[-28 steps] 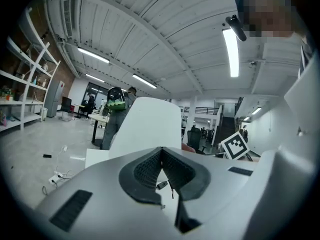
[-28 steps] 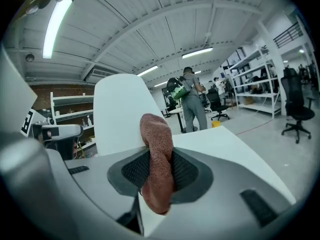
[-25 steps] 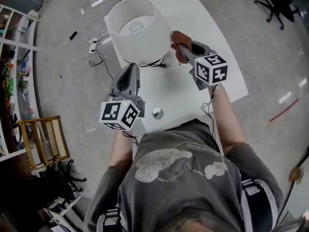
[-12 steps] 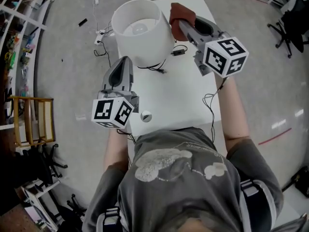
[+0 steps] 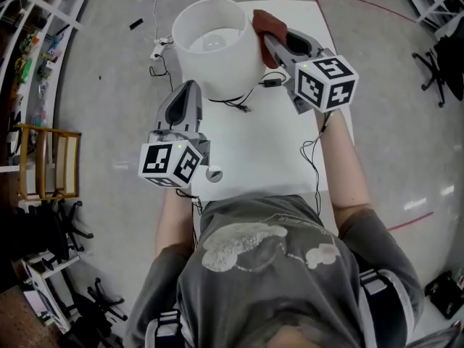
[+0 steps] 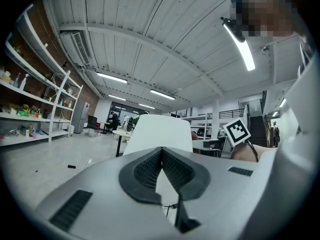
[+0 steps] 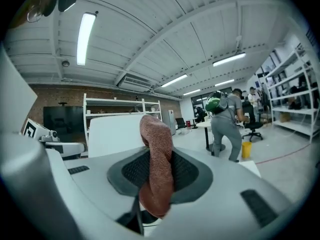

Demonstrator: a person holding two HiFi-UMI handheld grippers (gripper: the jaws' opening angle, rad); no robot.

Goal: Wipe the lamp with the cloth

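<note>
Clearly the rust-red knitted cloth [image 5: 270,26] is pinched in the right tongs [image 5: 268,40], just beside the far-right rim of the white drum-shaped lamp [image 5: 214,49]. The shade lies to their left, its axis upright on the white surface [image 5: 268,136]. Whether cloth and shade touch, I cannot tell. The left tongs [image 5: 190,87], closed on nothing, point at the shade's near side; the right arm reaches forward.

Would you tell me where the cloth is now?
The cloth is clamped in the right gripper, just right of the lamp, near the head view's top.
</note>
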